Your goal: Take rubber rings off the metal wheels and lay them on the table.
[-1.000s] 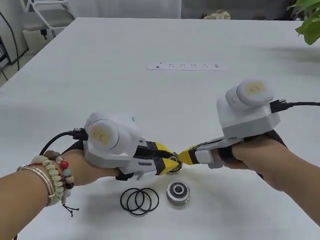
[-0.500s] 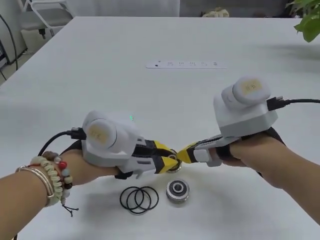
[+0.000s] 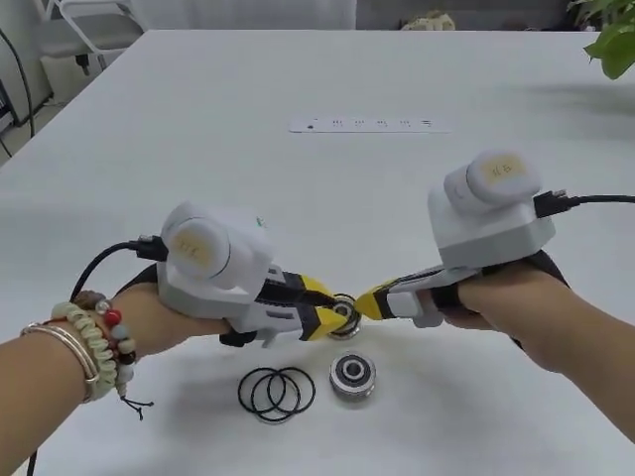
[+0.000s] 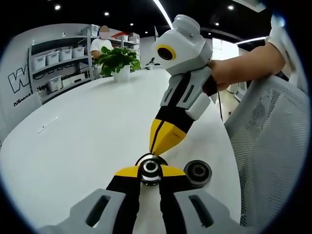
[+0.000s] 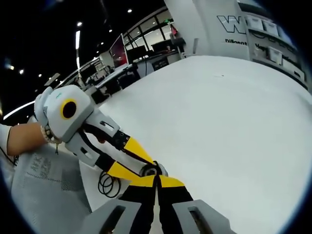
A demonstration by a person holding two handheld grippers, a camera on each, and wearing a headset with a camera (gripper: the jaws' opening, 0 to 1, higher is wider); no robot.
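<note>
Writing: big "W" lettering (image 4: 17, 80) on the wall left of the left fingers, with a small line under it too fine to read. The same "W" (image 5: 229, 22) stands far beyond the right fingertips. The yellow discs on the gripper housings carry marks, unreadable. The power strip (image 3: 369, 125), well beyond both tips, has print too small to make out.

Counts:
- Two metal wheels. The held wheel (image 3: 345, 317) is clamped between the left gripper (image 3: 337, 315) jaws; its hub faces the left gripper view (image 4: 150, 168).
- The second wheel (image 3: 352, 377) lies flat on the table (image 3: 298, 198), near and below the fingertips on the person's side. From the left gripper it sits just right of the jaws (image 4: 197, 170).
- Three loose rubber rings (image 3: 276, 394), overlapping, lie beside the second wheel and under the left gripper body. They show left of the right jaws (image 5: 109, 185).

The right gripper (image 3: 363, 303) jaws are pressed together, tips touching the held wheel's rim (image 4: 158, 146). Whether rubber is nipped between them, cannot tell.

Surface: plain white tabletop. Room: shelves (image 4: 53, 63) with bins, a potted plant (image 4: 117, 58), ceiling spotlights, and a mesh chair (image 4: 273, 146) right of the left fingers. Bead bracelets (image 3: 94, 342) sit on the left wrist.
</note>
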